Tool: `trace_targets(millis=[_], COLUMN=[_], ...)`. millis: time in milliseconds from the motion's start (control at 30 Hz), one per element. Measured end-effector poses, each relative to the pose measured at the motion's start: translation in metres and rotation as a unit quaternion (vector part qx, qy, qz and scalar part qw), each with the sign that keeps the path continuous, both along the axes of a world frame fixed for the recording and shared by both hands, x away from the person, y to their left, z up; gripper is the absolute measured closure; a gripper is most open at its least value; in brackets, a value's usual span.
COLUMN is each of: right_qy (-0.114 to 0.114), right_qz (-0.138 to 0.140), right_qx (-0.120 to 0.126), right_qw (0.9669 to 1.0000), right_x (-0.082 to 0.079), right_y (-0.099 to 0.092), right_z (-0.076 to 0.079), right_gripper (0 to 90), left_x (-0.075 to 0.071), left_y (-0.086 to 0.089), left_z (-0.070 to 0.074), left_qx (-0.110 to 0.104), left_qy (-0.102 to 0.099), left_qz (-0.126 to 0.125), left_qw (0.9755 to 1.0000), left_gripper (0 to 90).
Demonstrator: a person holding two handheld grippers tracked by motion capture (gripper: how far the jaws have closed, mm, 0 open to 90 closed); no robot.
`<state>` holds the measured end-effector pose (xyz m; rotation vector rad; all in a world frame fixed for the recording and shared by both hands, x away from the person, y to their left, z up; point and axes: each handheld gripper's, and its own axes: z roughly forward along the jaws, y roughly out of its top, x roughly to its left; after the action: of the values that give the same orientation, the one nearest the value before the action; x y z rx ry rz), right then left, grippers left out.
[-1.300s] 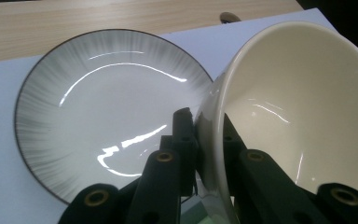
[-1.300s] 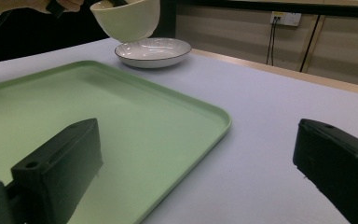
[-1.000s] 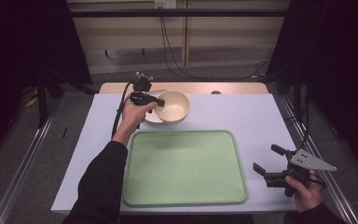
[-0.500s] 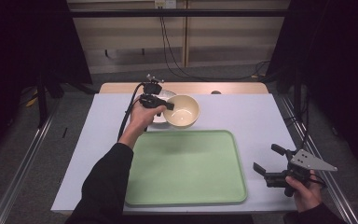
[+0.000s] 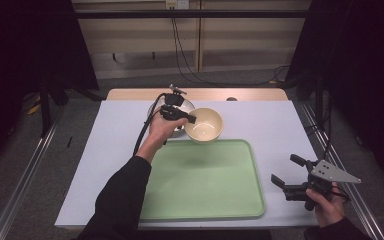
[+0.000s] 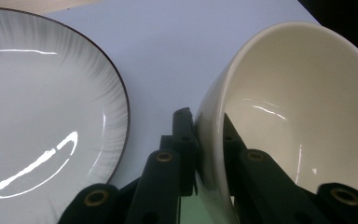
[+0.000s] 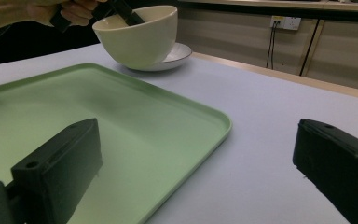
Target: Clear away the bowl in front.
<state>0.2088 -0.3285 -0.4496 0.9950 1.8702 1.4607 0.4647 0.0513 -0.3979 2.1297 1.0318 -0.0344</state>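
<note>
While earlier frames had bowl (image 5: 204, 124) further upper left, high view: left gripper (image 5: 186, 118) carries it right, near tray (image 5: 200, 210) top edge. Left gripper view: jaws pinch bowl rim, plate (image 6: 42, 107) left. Right gripper view: right gripper (image 7: 196, 163) gapes wide, empty, over tray corner.

Dim room, grey floor (image 5: 40, 150), wood-panelled wall (image 5: 230, 40), dangling cables (image 5: 180, 55).

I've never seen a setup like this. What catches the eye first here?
Most striking is the cream bowl, lifted off the table near its far edge, its rim pinched between the jaws of the left gripper, with a white plate lying just beside it. In front of it lies a big pale green tray, bare. At the table's near right corner, the right gripper rests in the person's hand with its jaws wide open.
</note>
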Motion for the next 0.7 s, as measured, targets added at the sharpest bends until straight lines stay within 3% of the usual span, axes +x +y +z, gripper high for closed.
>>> trace_targets(millis=[233,400,633,700], right_qy=[0.001,-0.002,-0.002,-0.002], right_qz=[-0.002,0.002,0.000,0.001], right_qx=[-0.002,-0.003,-0.002,-0.002], right_qw=[1.0000,1.0000,1.0000,1.0000], right_x=[0.000,0.000,0.000,0.000], right_y=[-0.001,0.000,0.000,0.000], right_z=[0.000,0.000,0.000,0.000], right_gripper=[1.1,1.0,1.0,1.0], left_x=[-0.004,-0.008,-0.010,-0.011], left_y=[-0.014,-0.025,-0.043,-0.051], left_z=[-0.004,-0.006,-0.006,-0.008], left_qx=[0.008,-0.006,0.009,0.000], left_qy=[0.004,0.013,0.016,0.024], left_qz=[-0.013,-0.015,-0.041,-0.045], left_qw=[0.9999,0.9998,0.9990,0.9987], left_gripper=[83.1,83.2,83.1,83.1])
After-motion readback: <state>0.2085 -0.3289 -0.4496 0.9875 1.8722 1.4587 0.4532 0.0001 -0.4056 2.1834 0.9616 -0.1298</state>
